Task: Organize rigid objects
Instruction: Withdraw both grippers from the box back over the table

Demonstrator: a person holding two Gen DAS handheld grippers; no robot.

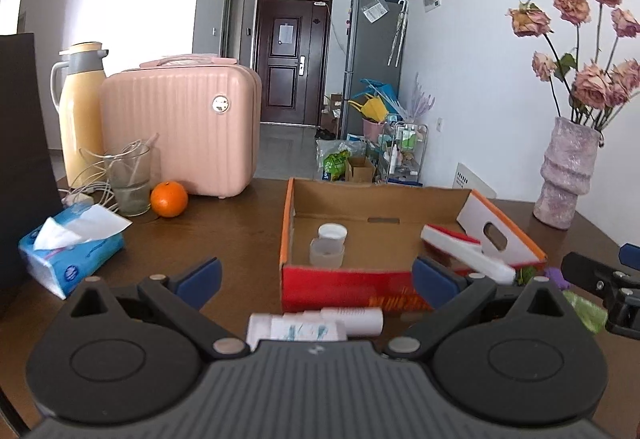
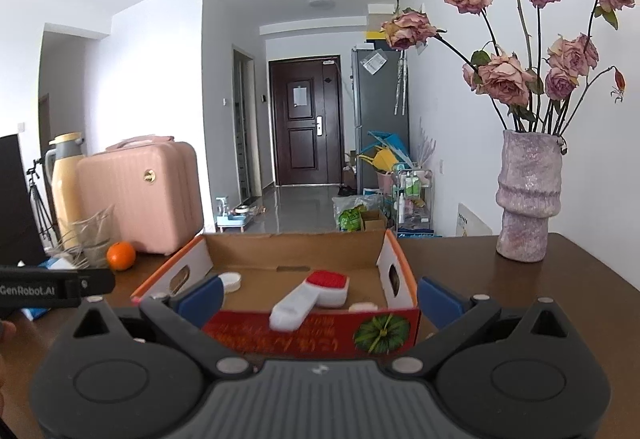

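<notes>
An open cardboard box (image 1: 286, 231) with red and orange sides stands on the brown table; it also shows in the right wrist view (image 2: 402, 271). Inside it are two small white cups (image 1: 329, 243) and a red and white brush (image 1: 466, 249), whose handle sticks out over the front rim (image 2: 308, 297). White tubes (image 1: 316, 323) lie on the table in front of the box. My left gripper (image 1: 316, 275) is open above the tubes, empty. My right gripper (image 2: 320, 297) is open just before the box front, empty.
At left stand a pink case (image 1: 180, 127), a yellow thermos (image 1: 80, 111), a glass with cables (image 1: 130, 179), an orange (image 1: 169, 199) and a tissue pack (image 1: 72, 245). A vase of dried roses (image 2: 524, 199) stands at right. Green and purple items (image 1: 580, 303) lie right of the box.
</notes>
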